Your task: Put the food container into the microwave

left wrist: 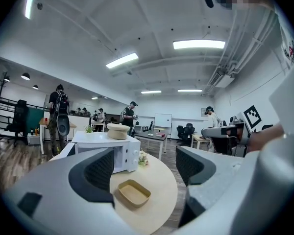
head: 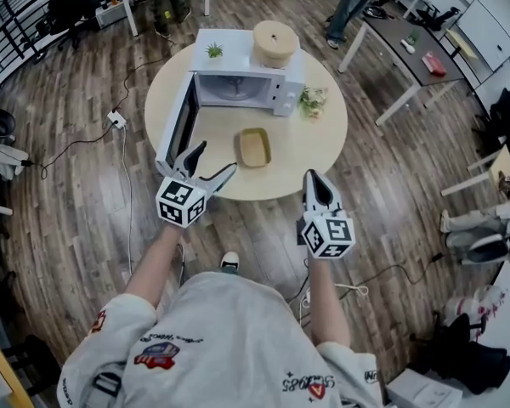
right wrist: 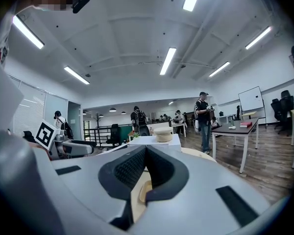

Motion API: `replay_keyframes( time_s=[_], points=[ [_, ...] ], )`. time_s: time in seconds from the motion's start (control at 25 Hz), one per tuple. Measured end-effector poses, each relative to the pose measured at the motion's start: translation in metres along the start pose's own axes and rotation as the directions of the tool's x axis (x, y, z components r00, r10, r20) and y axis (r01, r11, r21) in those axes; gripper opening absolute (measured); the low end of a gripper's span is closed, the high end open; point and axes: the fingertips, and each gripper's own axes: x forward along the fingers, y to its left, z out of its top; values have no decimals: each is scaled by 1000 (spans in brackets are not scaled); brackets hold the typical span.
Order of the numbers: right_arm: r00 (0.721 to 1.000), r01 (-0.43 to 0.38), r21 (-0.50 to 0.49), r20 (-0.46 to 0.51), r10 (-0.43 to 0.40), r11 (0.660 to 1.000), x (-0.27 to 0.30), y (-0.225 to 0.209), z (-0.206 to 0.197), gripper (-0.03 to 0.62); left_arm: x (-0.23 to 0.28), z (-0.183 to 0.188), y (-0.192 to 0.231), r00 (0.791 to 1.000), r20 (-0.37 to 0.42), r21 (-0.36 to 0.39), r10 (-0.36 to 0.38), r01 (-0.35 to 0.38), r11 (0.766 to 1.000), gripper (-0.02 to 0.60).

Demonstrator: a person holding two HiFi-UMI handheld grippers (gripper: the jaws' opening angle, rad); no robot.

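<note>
A shallow tan food container (head: 254,147) lies empty on the round table (head: 319,147), just in front of the white microwave (head: 238,85). The microwave door (head: 180,121) stands swung open to the left. My left gripper (head: 216,157) hovers over the table's near left edge, open and holding nothing, a little left of the container. In the left gripper view the container (left wrist: 133,193) shows between the spread jaws, with the microwave (left wrist: 118,151) behind it. My right gripper (head: 314,178) hangs at the near right edge, shut and empty. Its view shows only a sliver of the container (right wrist: 143,192) below the closed jaws.
A round beige box (head: 274,42) and a small potted plant (head: 214,50) sit on top of the microwave. A little bunch of flowers (head: 312,100) stands to its right. Cables and a power strip (head: 116,119) lie on the wooden floor. Desks (head: 408,45) and people stand further off.
</note>
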Motion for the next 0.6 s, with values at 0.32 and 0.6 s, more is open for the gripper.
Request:
replay_keyframes(
  time_s=[0.32,0.6],
  points=[
    [1000,-13,4,1,13,1000,54,-21,4,-6,39,6,37,1000,-5,1,15,-15,1000,388],
    [997,-69,8,-19,70,998,122,-42,3,-6,79,6,81,996,-20,-13,83,-83,996,388]
  ],
)
